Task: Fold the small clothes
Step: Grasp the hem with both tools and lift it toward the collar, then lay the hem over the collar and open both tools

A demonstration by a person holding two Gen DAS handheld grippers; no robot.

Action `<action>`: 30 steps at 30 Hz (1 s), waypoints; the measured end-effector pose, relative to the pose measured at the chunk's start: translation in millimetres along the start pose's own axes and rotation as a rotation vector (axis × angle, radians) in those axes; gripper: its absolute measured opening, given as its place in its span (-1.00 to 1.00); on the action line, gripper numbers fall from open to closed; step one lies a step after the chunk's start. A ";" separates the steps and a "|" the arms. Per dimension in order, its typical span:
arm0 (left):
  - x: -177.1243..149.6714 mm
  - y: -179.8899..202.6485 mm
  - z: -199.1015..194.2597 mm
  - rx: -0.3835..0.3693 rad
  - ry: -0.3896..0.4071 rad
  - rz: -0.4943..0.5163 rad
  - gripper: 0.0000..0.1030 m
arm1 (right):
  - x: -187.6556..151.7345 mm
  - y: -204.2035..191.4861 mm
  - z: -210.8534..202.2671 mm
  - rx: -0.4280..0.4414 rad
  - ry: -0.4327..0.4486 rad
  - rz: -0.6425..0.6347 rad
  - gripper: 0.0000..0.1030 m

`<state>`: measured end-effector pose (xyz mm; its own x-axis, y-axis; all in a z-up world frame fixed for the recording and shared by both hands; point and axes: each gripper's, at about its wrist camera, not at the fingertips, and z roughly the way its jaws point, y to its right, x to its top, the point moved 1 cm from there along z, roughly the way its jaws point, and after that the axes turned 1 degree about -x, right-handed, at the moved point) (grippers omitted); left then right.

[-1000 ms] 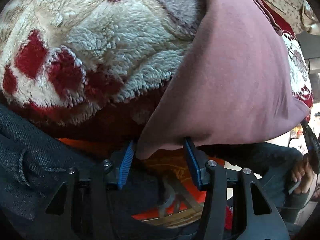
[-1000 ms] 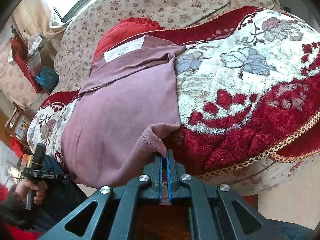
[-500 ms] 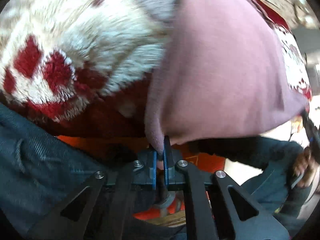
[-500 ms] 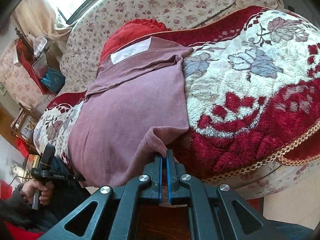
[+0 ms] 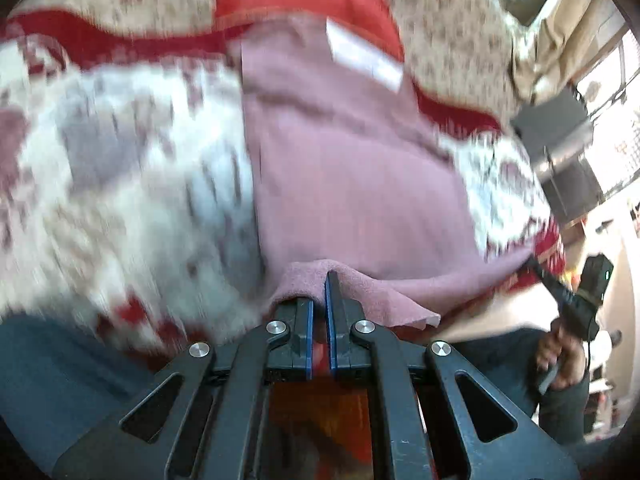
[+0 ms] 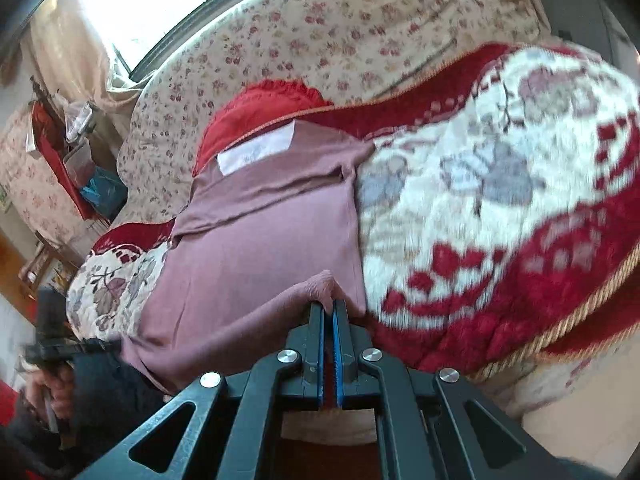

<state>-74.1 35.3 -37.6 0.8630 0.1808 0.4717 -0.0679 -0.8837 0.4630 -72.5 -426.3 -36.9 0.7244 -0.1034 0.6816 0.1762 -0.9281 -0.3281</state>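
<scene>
A mauve pink garment [image 5: 352,168] with a white label [image 5: 362,56] lies spread on a red and white fleece blanket [image 5: 120,184] over a sofa seat. It also shows in the right wrist view [image 6: 272,240], with its label [image 6: 256,148] at the far end. My left gripper [image 5: 319,280] is shut on the near hem at one corner. My right gripper [image 6: 328,308] is shut on the near hem at the other corner. The hem between the two is lifted off the blanket's front edge. The left wrist view is blurred.
The floral sofa back [image 6: 340,40] rises behind the garment. A red cushion [image 6: 256,108] lies behind the label. The blanket's gold-corded edge [image 6: 560,336] hangs over the seat front. A cluttered shelf [image 6: 60,148] stands at the far left.
My left gripper went from open to shut on the hem corner, then lifted and swung up so the whole garment shows. My right gripper stayed shut on its corner and raised it.
</scene>
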 end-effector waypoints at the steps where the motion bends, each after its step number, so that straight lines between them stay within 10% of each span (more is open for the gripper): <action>1: 12.0 1.9 -3.5 0.012 0.037 0.006 -0.93 | 7.3 -3.2 -0.2 -0.010 0.007 -0.019 -0.94; 19: 234.7 9.4 35.4 0.122 0.252 -0.013 -0.93 | 200.1 -42.1 75.3 -0.081 0.210 -0.164 -0.94; 30: 275.7 -38.7 130.0 0.215 0.198 -0.097 -0.93 | 238.6 -16.2 212.2 -0.109 0.116 -0.068 -0.94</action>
<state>231.5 63.3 -23.0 0.7444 0.3304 0.5802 0.1352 -0.9256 0.3536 238.9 -360.1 -7.7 0.6302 -0.0738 0.7730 0.1441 -0.9671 -0.2099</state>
